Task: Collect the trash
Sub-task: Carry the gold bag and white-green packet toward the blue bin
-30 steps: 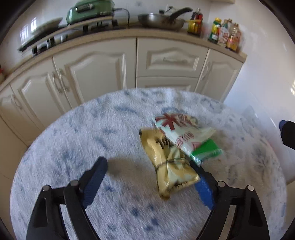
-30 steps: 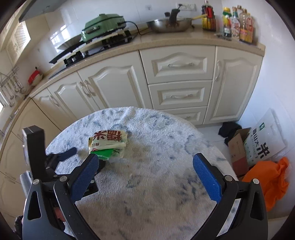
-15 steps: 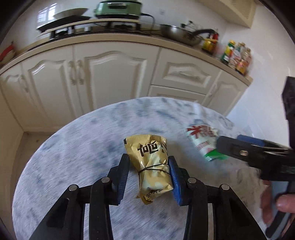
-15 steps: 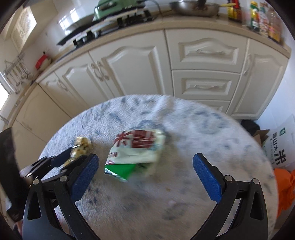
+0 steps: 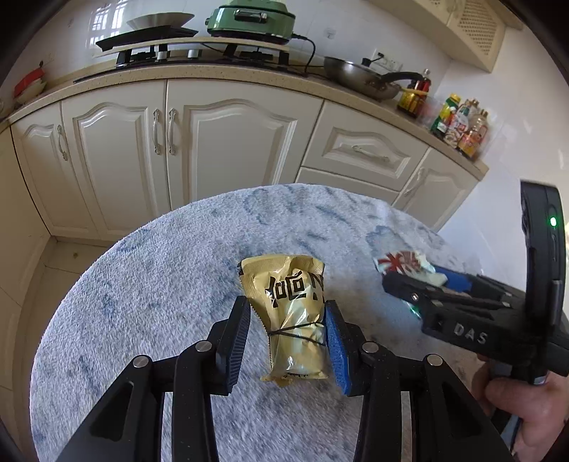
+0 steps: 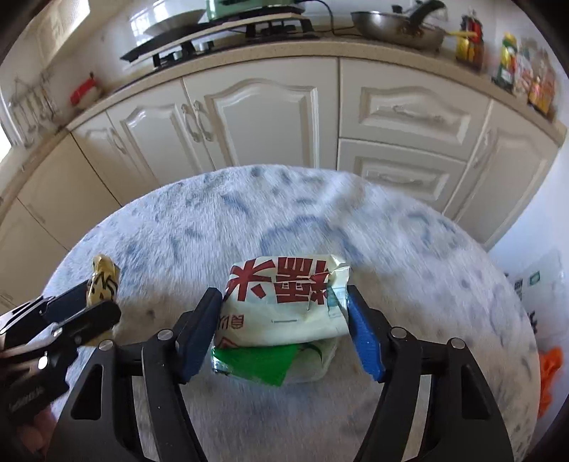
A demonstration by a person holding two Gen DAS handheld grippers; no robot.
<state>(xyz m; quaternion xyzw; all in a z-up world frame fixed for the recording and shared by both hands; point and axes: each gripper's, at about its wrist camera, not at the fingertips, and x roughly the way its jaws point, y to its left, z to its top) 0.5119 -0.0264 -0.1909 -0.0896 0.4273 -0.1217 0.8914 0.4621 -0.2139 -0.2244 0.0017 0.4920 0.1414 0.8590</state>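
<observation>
A crumpled gold snack packet [image 5: 297, 312] with black characters and a rubber band lies on the round blue-grey table cover [image 5: 160, 284]. My left gripper [image 5: 288, 327] is shut on it. A white packet with red characters and a green end [image 6: 284, 312] lies further right. My right gripper [image 6: 284, 320] is shut on this white packet. In the left wrist view the right gripper [image 5: 426, 288] shows at the right over the white packet [image 5: 405, 261]. In the right wrist view the left gripper [image 6: 96, 309] holds the gold packet [image 6: 103, 279] at the left.
Cream kitchen cabinets [image 5: 220, 142] stand behind the table, with a stove, a green appliance [image 5: 252, 17], a pan [image 5: 362, 76] and sauce bottles [image 5: 458, 124] on the counter. An orange bag [image 6: 549, 369] and a printed white bag lie on the floor to the right.
Both grippers closed. The left one moved onto the gold packet and pinched it. The right one came down over the white packet and closed on its sides.
</observation>
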